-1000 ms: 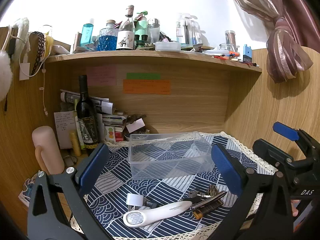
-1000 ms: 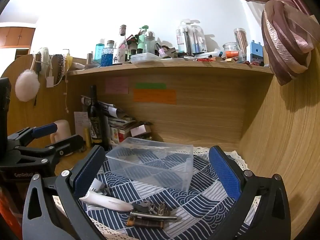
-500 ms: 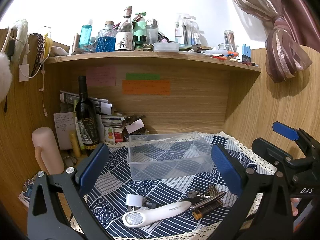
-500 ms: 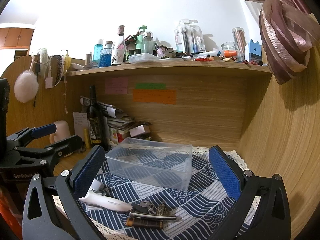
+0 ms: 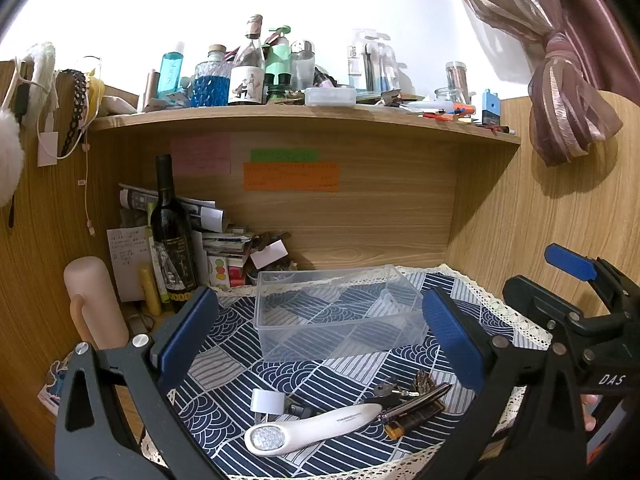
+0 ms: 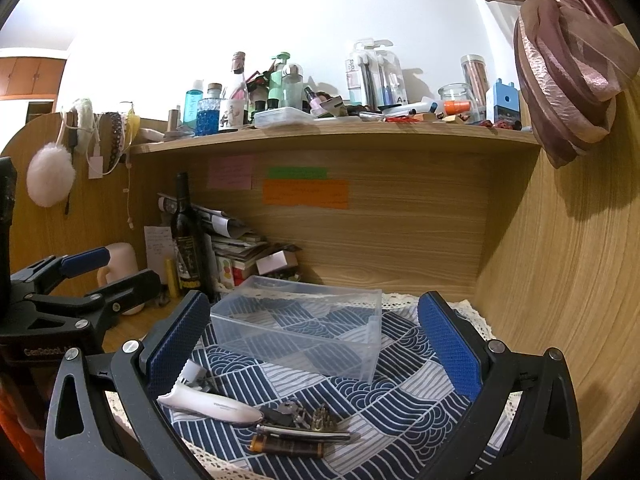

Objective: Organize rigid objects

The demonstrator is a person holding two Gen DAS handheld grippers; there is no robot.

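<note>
box [image 5: 336, 312] behind flashlight [image 5: 316, 430], keys [image 5: 404, 388] right

Empty clear bin [image 5: 336, 312] behind white handheld light [image 5: 316, 426], keys [image 5: 396, 390], lighter [image 5: 416, 420].

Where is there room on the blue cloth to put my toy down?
Bare cloth lies to the right of the keys, in front of the clear box. The box is empty too. It is crowded by the white tool at the front, and around the wine bottle at the back left.
</note>
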